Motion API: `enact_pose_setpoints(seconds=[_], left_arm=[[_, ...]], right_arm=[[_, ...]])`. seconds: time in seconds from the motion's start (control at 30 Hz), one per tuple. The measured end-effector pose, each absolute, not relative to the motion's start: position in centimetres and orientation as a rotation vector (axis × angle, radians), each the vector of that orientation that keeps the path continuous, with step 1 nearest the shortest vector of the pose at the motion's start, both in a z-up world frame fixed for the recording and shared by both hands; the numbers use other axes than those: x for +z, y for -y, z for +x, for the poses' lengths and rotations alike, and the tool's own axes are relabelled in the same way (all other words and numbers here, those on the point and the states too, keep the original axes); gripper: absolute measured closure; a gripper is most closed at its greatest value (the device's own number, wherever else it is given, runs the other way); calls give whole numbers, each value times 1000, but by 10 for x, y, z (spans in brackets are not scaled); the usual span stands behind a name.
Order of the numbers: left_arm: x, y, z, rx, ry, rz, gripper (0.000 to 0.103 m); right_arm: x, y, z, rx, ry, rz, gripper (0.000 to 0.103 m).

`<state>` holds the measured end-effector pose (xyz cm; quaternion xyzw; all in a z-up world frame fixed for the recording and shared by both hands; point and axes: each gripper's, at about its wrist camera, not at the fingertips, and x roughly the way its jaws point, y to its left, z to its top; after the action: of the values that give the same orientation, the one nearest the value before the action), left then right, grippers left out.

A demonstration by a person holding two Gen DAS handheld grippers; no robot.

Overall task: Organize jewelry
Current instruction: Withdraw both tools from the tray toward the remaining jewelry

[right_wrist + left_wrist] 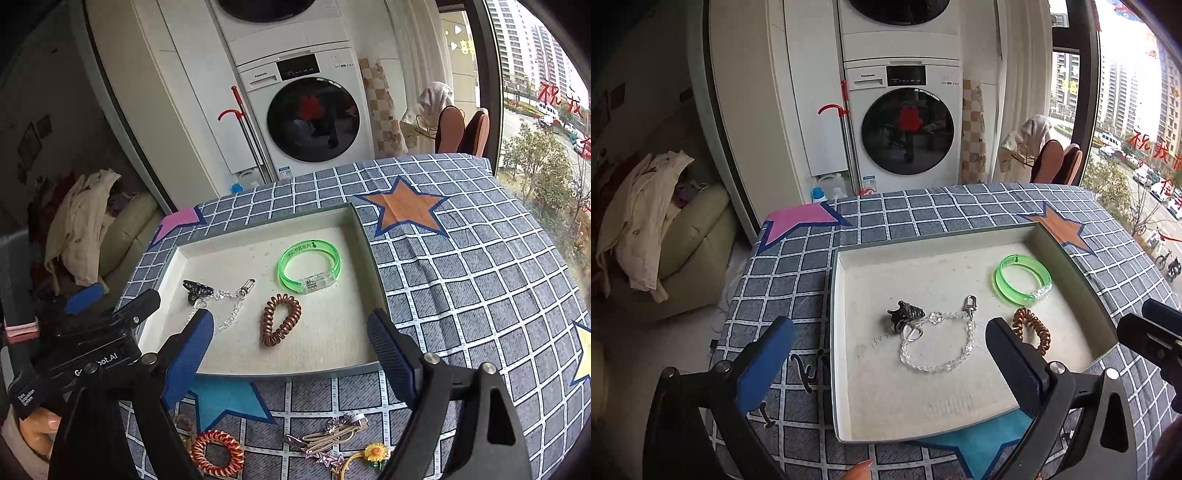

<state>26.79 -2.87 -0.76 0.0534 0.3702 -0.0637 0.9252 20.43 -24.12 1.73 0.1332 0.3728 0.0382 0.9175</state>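
Tablecloth [461, 258] carries a shallow white tray [846, 369], where the green bangle [1021, 278] sits toward the far right corner, beaded chain [938, 343], brown coil tie [280, 319] and black claw clip [905, 314] mid-tray. Both the left gripper [890, 363] and right gripper [291, 350] gape, grasping nothing, seemingly done depositing; orange coil tie [218, 452] and sunflower clip [375, 452] wait by the tray's near edge

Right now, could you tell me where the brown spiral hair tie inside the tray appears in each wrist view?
Left wrist: brown spiral hair tie sits right of centre, partly behind that gripper's right finger.
Right wrist: it lies at centre, in full view.
Shared landmark: the green bangle lies just beyond it in both.
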Motion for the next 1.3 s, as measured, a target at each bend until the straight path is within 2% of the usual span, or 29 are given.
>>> enact_pose_setpoints(seconds=[0.33,0.8,1.0,1.3], left_arm=[[-7,22,235,-153,-765,111,0],[4,4,141,-148,-743,122,0],[-1,0,108,-153,-752,119,0],[-37,-13,85,-127,-835,89,0]], right_arm=[[38,238,172,95,-698,284,16],[50,225,118,152,-747,195,16],[38,227,90,155,-771,173,15],[-18,244,61,115,-898,181,15]])
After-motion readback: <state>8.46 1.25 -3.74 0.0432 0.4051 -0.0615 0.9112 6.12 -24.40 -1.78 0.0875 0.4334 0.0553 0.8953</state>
